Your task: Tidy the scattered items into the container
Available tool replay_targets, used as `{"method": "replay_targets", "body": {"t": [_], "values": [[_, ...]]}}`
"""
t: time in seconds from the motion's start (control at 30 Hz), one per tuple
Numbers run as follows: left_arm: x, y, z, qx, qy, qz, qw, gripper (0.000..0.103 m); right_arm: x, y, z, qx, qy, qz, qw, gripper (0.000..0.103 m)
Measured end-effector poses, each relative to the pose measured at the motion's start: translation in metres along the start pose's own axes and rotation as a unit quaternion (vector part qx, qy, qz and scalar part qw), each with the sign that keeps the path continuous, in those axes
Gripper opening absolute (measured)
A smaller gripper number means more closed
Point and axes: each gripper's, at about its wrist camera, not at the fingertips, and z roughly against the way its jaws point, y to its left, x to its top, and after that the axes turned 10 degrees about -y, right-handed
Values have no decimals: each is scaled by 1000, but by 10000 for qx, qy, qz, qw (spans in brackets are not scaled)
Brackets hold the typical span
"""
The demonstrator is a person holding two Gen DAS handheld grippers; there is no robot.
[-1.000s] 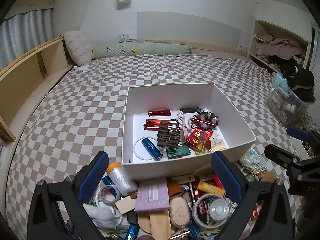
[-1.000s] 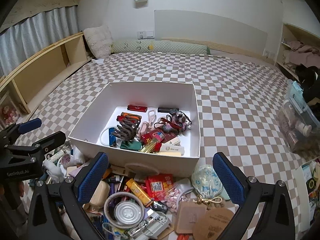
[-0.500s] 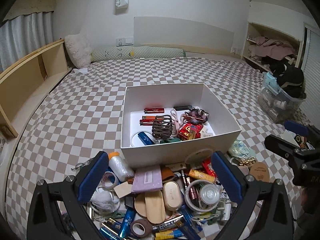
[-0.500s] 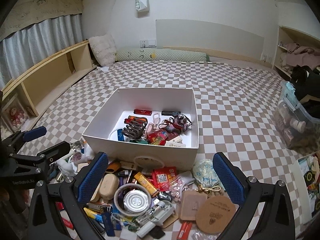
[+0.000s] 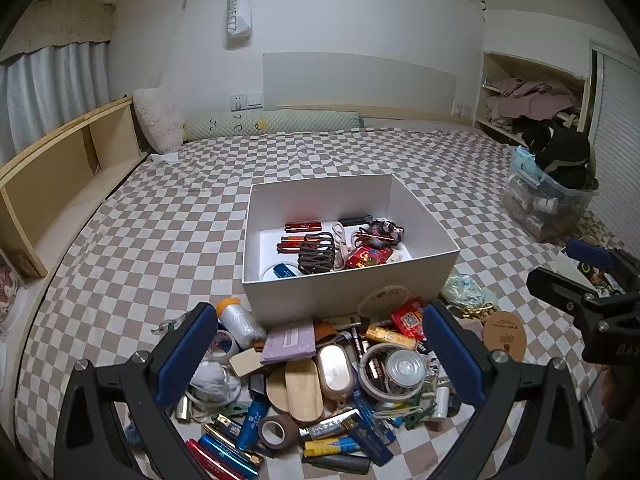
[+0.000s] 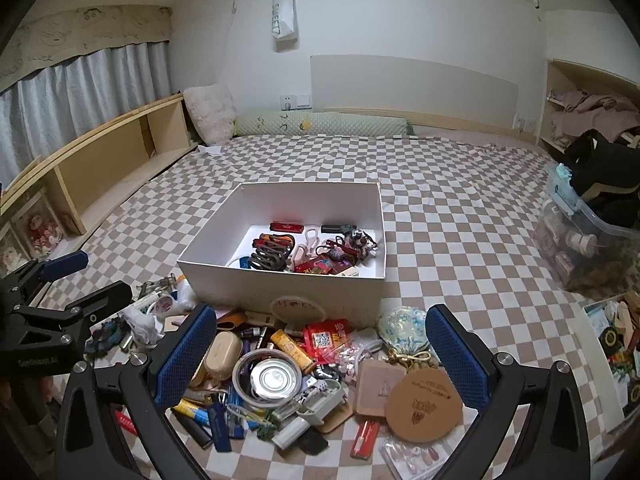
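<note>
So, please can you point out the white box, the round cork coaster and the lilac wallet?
white box (image 5: 348, 298): left wrist view, bare front wall.
round cork coaster (image 6: 424, 402): right wrist view, centre of its face.
lilac wallet (image 5: 289, 341): left wrist view, middle of its top.

The box (image 5: 348, 292) looks like matt white cardboard, smooth on its walls. It stands on a woven checked cloth bedspread (image 5: 160, 240), slightly creased. In the pile, a round tin lid (image 6: 274, 378) shines like polished metal inside a glossy ring of tape (image 6: 240, 364). A round coaster (image 6: 424, 406) looks like matt brown cork or card. The lighters (image 5: 224, 450) have a glossy metallic sheen. The shelf (image 6: 104, 168) along the wall is pale, smooth wood. The gripper pads (image 6: 182, 356) are blue, rough and dimpled, on matt black plastic arms.
</note>
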Motion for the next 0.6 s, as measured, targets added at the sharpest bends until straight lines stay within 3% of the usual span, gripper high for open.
{"method": "replay_targets", "body": {"t": [0.6], "values": [[-31,6,49,66,-358,41,9993,103,-28,5,43,-23,-471,5,9989,103]]}}
